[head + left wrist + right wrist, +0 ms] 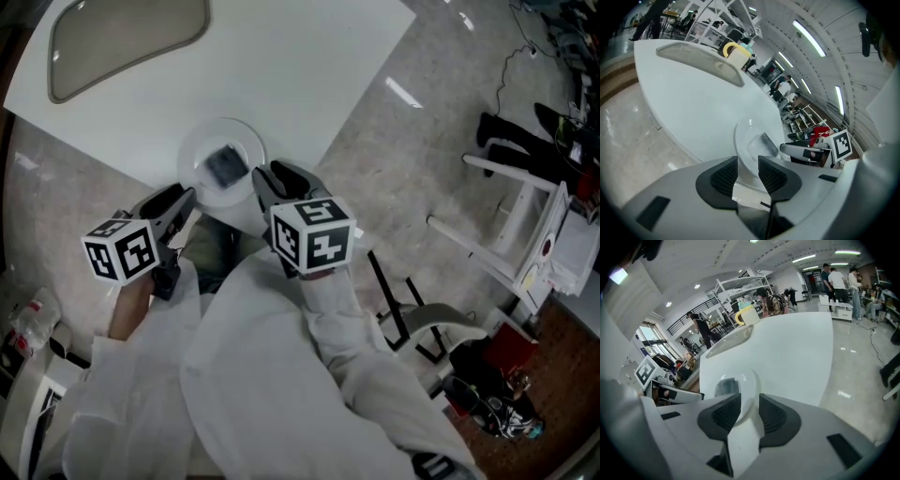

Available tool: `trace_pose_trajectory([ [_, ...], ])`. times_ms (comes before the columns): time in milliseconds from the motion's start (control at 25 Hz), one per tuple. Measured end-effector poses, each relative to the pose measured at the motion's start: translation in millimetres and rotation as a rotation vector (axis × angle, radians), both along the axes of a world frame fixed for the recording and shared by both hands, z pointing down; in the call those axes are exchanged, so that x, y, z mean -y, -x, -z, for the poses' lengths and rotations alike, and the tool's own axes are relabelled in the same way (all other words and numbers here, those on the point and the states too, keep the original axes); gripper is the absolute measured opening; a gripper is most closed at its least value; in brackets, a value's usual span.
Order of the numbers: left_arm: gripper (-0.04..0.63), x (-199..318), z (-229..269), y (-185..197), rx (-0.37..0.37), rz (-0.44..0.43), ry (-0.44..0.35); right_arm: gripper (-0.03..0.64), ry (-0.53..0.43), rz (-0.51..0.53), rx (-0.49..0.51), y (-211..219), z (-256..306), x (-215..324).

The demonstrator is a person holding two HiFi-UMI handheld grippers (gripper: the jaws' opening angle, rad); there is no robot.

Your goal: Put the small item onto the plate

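Note:
A white plate (199, 150) sits at the near edge of the white table (309, 66). A small dark grey flat item (225, 167) lies on it. My left gripper (181, 204) hovers just short of the plate's near-left rim, open, with nothing between its pads (726, 176). Through the gap I see the plate (742, 133) and the item (765, 143). My right gripper (266, 181) is at the plate's right rim. In the right gripper view that rim (749, 380) runs between the jaws of my right gripper (750, 411), and the item (725, 386) lies beyond them.
A grey oval tray (127, 37) lies at the table's far left, with a yellow and white cup (747, 315) behind it. The table's edge runs close under both grippers. On the floor to the right stand a white rack (525, 225) and a black chair (412, 323).

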State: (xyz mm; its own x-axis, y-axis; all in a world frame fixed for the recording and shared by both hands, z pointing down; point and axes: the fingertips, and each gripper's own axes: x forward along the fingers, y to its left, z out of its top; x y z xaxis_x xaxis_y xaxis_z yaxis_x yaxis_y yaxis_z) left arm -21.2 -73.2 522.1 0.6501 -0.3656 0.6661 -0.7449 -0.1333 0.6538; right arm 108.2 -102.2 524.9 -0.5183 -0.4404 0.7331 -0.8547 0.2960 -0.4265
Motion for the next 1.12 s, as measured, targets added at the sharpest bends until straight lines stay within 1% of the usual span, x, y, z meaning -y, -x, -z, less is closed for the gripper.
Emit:
trace_pose_trajectory([
  [160, 0.120, 4.9, -2.2, 3.5, -0.010, 0.004, 0.009, 0.107, 0.017, 0.007, 0.008, 3.8, -4.8, 5.0],
  [320, 0.120, 5.2, -2.3, 4.0, -0.036, 0.031, 0.010, 0.107, 0.032, 0.019, 0.010, 8.7, -9.1, 2.2],
  [480, 0.120, 9.7, -4.1, 4.9, -0.031, 0.034, 0.023, 0.107, 0.047, 0.006, 0.008, 7.5, -12.0, 7.8],
  [680, 0.120, 11.3, -3.9, 3.4, -0.022, 0.016, 0.029, 0.107, 0.053, 0.026, 0.005, 9.9, -11.2, 6.5],
  [880, 0.119, 12.3, -5.0, 4.5, -0.020, 0.027, 0.029, 0.106, 0.065, 0.008, 0.029, 11.2, -12.4, 5.2],
  [960, 0.118, 13.2, -4.6, 4.5, -0.006, 0.030, 0.020, 0.104, 0.068, -0.001, 0.033, 10.6, -12.0, 4.9],
  [1120, 0.118, 14.6, -3.0, 3.1, 0.073, 0.019, -0.018, 0.089, 0.072, -0.017, 0.033, 7.7, -10.3, 4.6],
])
